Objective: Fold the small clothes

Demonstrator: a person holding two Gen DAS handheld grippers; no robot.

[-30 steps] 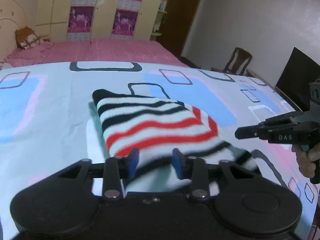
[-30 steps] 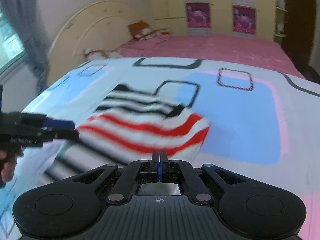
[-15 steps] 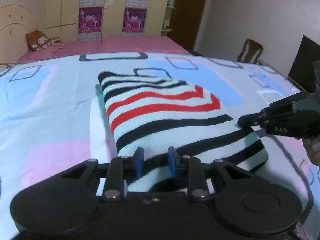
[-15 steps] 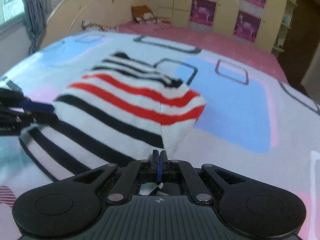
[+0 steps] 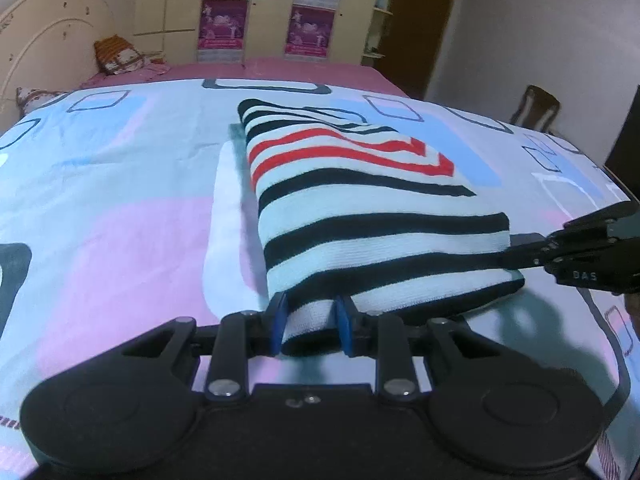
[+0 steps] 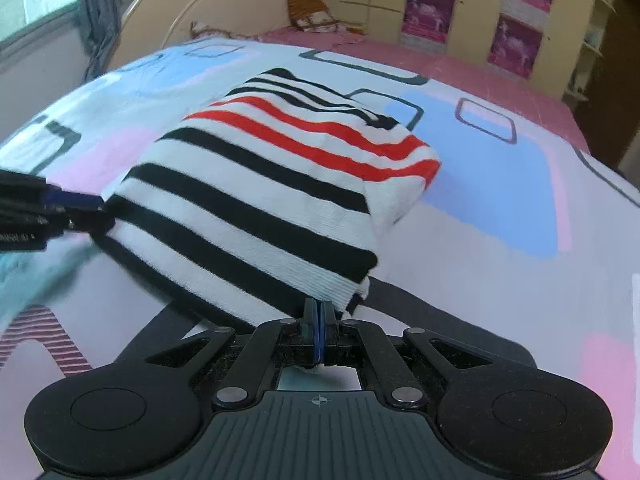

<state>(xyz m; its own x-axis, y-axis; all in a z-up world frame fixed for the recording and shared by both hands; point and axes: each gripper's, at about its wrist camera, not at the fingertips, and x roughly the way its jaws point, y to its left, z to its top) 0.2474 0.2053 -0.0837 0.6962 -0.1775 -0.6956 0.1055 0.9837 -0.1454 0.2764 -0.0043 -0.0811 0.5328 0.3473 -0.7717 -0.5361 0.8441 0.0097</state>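
Note:
A white knit garment (image 5: 360, 208) with black and red stripes lies folded over on the patterned bedsheet (image 5: 120, 200). My left gripper (image 5: 308, 320) is shut on a bunched piece of its near edge, the blue pads pressing the cloth from both sides. In the right wrist view the same garment (image 6: 260, 192) spreads ahead, and my right gripper (image 6: 319, 312) is shut on its near corner, a bit of white cloth pinched between the pads. Each gripper shows in the other's view, at the garment's side corners: the right gripper (image 5: 520, 256) and the left gripper (image 6: 80, 208).
A white cloth layer (image 5: 228, 220) lies under the garment's left side. Beyond the sheet are a pink bedspread (image 5: 280, 68), a headboard (image 5: 48, 48) with a cushion (image 5: 120, 54), a postered wardrobe (image 5: 264, 8), a chair (image 5: 536, 110) and a dark panel (image 5: 628, 140) at right.
Both grippers have come down and toward the near edge with the garment's top layer. The raised, blurred fold now lies flat on the bed and fills more of both views.

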